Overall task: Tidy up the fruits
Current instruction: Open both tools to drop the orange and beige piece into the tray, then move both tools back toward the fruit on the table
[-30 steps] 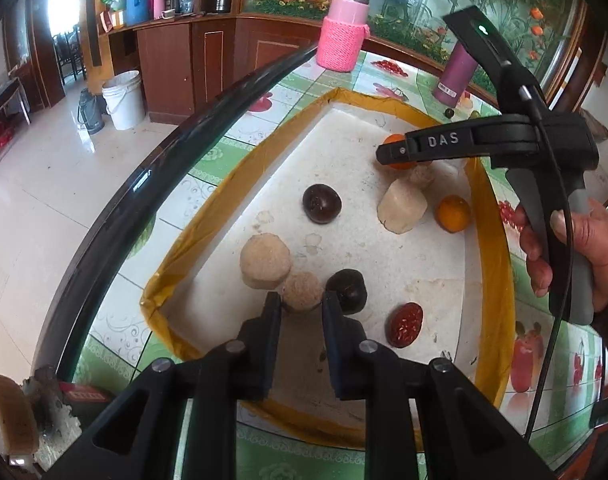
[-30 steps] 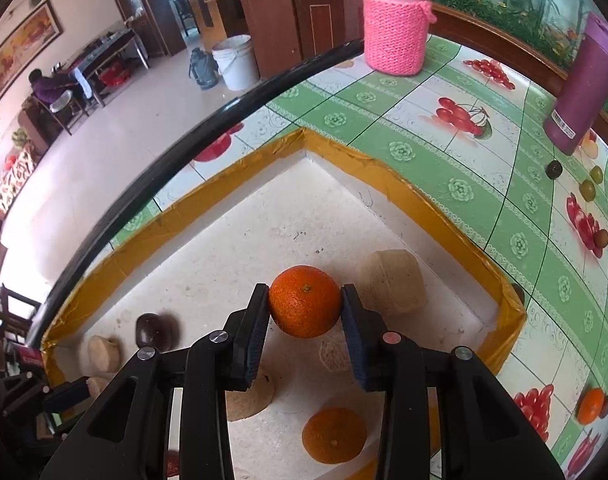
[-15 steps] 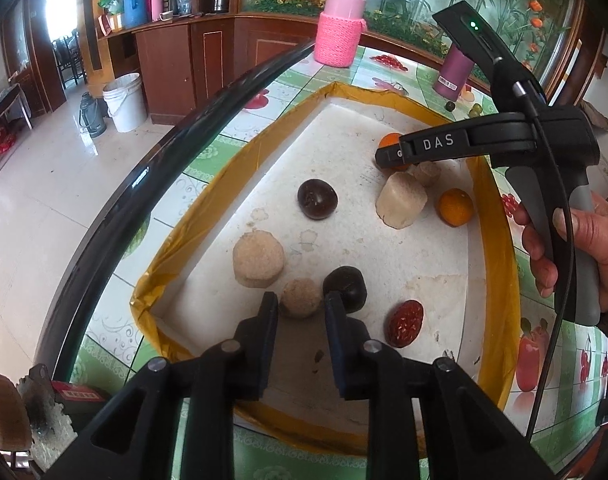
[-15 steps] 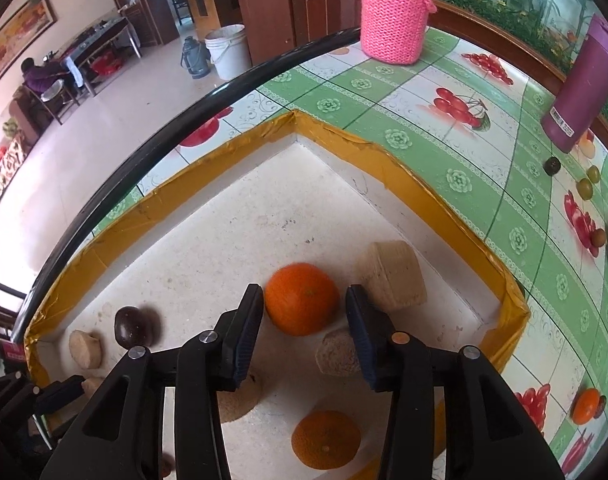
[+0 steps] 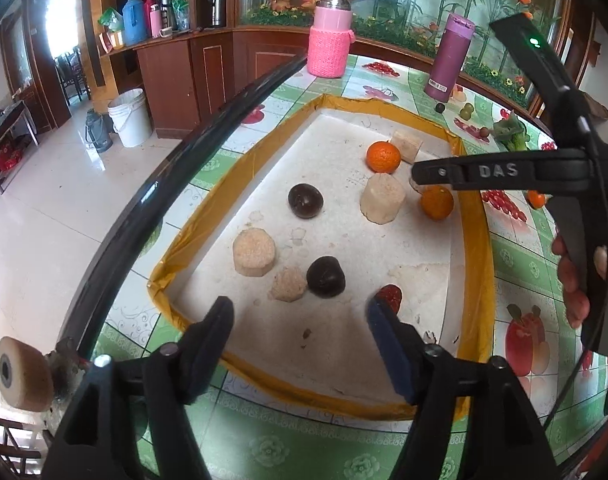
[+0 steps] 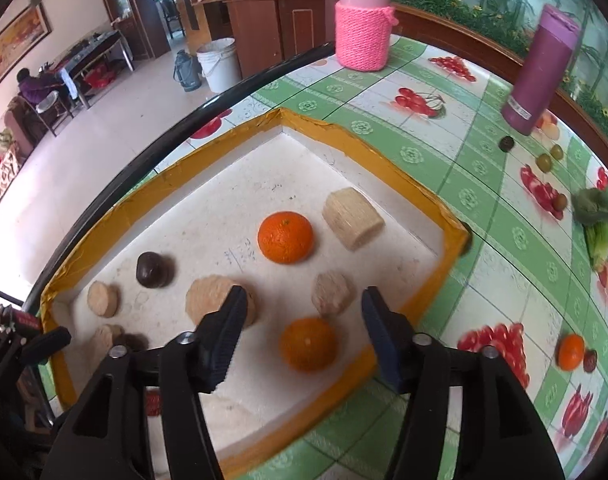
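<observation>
Crowding tray (image 6: 403,184), oranges (image 6: 285,237), tan blocks (image 6: 352,218), dark fruits (image 6: 151,269)

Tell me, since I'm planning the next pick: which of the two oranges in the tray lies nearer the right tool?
The orange lying between the right tool's open fingers; the other orange sits farther off, beside a pale cylinder block.

A lived-in home: glossy tiled floor (image 5: 44,216), dark wooden cabinets (image 5: 192,76) holding thermos flasks (image 5: 134,24), and a fruit-print green tablecloth (image 6: 483,208).
</observation>
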### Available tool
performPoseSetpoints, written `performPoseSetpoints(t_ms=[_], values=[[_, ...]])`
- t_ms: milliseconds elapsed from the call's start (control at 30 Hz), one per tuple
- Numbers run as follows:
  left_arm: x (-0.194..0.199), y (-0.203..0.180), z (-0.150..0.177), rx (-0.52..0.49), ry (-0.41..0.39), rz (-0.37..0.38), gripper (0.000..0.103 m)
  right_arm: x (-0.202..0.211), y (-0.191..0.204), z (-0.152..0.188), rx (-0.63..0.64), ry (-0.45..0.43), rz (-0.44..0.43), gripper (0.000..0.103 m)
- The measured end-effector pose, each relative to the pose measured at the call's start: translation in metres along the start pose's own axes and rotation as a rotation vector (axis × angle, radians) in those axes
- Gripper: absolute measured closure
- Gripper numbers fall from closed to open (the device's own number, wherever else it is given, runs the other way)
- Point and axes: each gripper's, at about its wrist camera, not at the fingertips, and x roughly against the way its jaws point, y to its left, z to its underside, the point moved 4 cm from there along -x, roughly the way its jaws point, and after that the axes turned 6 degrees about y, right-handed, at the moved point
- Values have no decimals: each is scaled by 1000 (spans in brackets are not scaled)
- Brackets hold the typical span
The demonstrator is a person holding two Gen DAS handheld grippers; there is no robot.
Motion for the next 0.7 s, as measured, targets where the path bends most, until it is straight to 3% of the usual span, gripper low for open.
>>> performPoseSetpoints(t_ms=[333, 467, 700], values=[[5, -14, -2, -28, -4, -30, 19, 51, -13, 39, -40, -76, -8, 43], [12, -27, -5, -40, -14, -21, 18, 59, -35, 63, -84, -87, 7, 29], [21, -66, -13, -86, -31, 22, 17, 62, -79, 120, -195, -53, 22, 29]])
